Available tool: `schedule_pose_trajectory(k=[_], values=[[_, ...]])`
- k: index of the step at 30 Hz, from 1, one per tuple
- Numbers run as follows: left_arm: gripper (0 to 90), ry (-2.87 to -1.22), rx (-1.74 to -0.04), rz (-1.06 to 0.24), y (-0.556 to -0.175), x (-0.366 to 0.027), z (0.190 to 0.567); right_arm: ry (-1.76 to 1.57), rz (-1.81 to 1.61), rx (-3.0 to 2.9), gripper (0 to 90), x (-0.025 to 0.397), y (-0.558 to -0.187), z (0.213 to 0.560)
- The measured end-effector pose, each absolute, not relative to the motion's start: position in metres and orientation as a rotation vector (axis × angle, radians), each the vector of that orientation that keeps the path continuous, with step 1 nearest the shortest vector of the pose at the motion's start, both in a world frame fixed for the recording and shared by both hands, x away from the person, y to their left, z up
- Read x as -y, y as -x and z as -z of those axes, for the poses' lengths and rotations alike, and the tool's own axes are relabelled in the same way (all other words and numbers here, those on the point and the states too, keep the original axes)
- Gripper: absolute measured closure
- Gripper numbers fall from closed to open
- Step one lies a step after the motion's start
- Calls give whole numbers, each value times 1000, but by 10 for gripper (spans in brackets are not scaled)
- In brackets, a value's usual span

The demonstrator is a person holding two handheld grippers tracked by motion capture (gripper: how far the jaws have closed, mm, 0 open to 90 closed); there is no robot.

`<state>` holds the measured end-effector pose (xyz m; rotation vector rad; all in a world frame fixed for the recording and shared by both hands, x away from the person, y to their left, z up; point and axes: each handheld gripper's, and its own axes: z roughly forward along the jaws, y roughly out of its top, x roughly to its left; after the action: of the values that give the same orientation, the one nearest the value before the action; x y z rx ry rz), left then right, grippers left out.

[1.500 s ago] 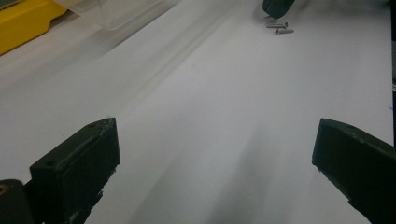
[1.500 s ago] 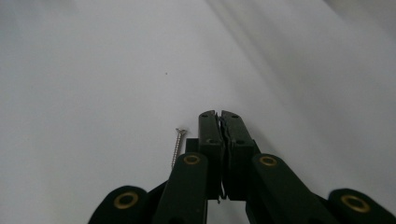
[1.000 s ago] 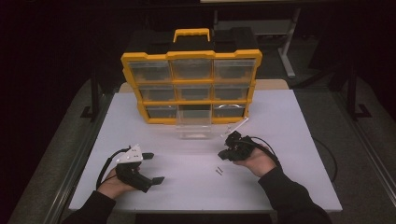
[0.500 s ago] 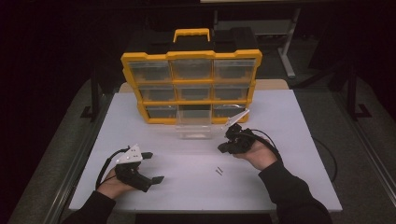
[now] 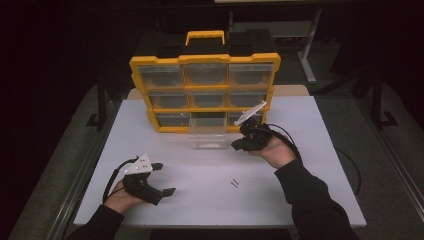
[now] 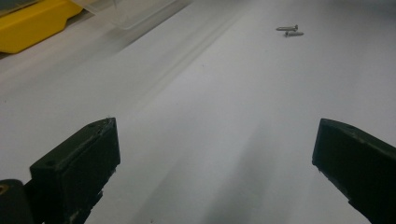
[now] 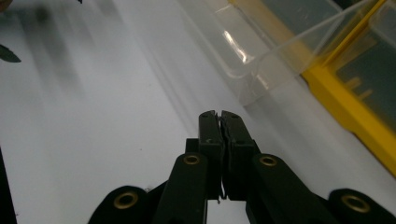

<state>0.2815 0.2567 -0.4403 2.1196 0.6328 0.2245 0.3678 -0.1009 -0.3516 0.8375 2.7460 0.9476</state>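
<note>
A yellow organizer (image 5: 205,59) with clear drawers stands at the back of the white table (image 5: 310,165). One clear drawer (image 5: 207,136) is pulled out of the bottom row onto the table; it is also in the right gripper view (image 7: 261,60). My right gripper (image 5: 236,145) hovers at the drawer's right front corner, its jaws pressed together (image 7: 217,115) with a thin metal sliver, seemingly a small screw, between them. Two small screws (image 5: 233,183) lie on the table in front, also seen in the left gripper view (image 6: 289,31). My left gripper (image 5: 165,178) rests at the front left, open and empty (image 6: 215,154).
The organizer has a yellow carry handle (image 5: 205,36) on top. Cables trail from both grippers. Dark floor and table legs surround the table; its front edge lies just behind the person's forearms.
My right gripper has moved from the screws on the table up and back to the pulled-out drawer's right corner. The left gripper has not moved.
</note>
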Motion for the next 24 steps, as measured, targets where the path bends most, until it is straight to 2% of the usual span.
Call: schedule_pose_trajectory(k=[24], values=[[4,-2112,-620,-234,-279,-257,441,-787,-924,-2747,865,68,-404,316]])
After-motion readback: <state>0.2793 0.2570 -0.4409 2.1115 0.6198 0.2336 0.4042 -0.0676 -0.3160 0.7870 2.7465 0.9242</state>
